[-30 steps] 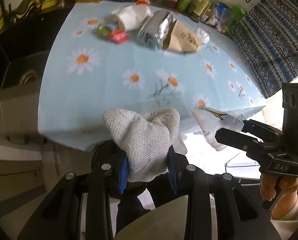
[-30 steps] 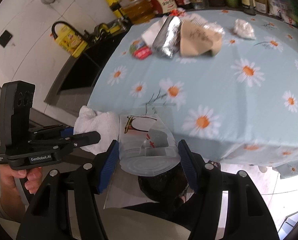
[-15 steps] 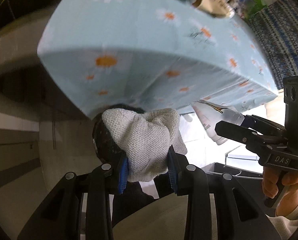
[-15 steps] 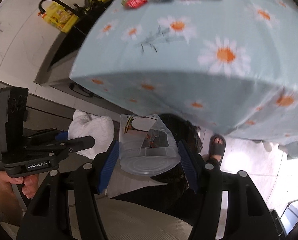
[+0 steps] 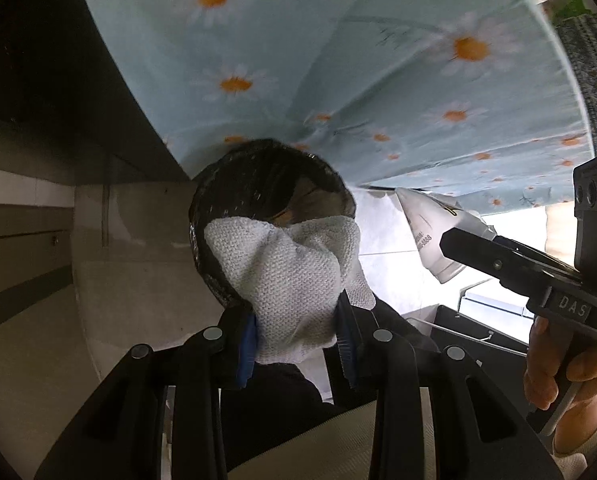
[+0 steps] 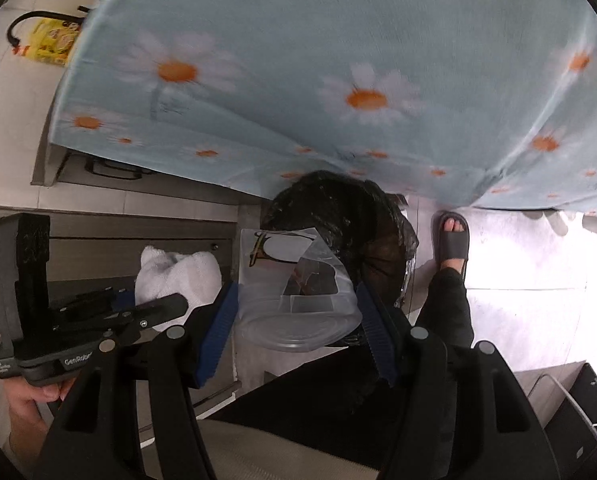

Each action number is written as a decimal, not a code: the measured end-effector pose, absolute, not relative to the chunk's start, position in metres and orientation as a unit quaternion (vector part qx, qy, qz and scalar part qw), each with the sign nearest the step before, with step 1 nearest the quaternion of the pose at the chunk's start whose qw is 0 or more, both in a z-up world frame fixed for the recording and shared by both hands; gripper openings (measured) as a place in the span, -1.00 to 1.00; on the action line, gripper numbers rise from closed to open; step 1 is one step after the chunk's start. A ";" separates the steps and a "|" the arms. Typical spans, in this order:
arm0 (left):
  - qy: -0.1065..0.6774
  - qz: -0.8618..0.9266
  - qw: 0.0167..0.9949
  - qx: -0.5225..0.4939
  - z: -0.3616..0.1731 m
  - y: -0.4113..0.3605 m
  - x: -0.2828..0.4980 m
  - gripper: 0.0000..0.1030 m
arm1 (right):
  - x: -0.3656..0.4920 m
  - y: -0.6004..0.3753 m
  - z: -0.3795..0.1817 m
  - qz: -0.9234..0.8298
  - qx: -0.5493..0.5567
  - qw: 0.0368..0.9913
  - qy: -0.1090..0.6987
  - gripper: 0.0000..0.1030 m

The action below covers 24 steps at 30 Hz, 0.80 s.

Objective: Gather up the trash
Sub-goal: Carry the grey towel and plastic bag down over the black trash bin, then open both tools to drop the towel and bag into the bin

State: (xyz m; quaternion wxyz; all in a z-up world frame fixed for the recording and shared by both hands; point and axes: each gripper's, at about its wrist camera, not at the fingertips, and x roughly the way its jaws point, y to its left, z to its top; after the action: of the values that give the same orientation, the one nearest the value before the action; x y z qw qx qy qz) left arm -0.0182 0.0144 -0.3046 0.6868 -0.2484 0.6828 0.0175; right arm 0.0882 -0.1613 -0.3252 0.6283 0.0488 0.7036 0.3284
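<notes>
My left gripper point(image 5: 296, 338) is shut on a crumpled white paper towel point(image 5: 290, 272) and holds it over the near rim of a round bin lined with a black bag point(image 5: 258, 176). My right gripper point(image 6: 296, 322) is shut on a clear plastic cup with a printed label point(image 6: 294, 280), held just before the same bin point(image 6: 338, 208). The cup point(image 5: 430, 232) and right gripper also show at the right of the left wrist view. The towel point(image 6: 178, 276) and left gripper show at the left of the right wrist view.
The blue daisy tablecloth point(image 5: 338, 60) hangs over the table edge right above the bin point(image 6: 338, 60). A person's foot in a dark slipper point(image 6: 452, 240) stands right of the bin. A yellow bag point(image 6: 50, 40) sits at the far left. Grey cabinet fronts point(image 5: 26, 240) lie left.
Both grippers have dropped from table height to below the table edge, each holding its item. The tabletop trash has left view and the black-lined bin now shows in front.
</notes>
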 end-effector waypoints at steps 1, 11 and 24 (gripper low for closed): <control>0.686 0.019 0.684 -0.249 -0.308 0.014 -0.018 -0.38 | 0.088 -0.162 -0.330 0.324 0.050 0.627 0.707 0.19; 0.705 0.016 0.664 -0.247 -0.334 0.012 -0.014 -0.34 | 0.099 -0.162 -0.378 0.304 0.109 0.587 0.742 0.19; 0.711 0.032 0.659 -0.243 -0.339 0.020 -0.011 0.08 | 0.111 -0.169 -0.379 0.289 0.140 0.589 0.742 0.57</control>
State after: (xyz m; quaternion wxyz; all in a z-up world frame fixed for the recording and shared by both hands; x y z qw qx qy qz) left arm -0.0106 0.0204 -0.3387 0.6587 -0.2427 0.7114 0.0319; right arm 0.1108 -0.1694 -0.3789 0.5886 0.1397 0.7421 0.2887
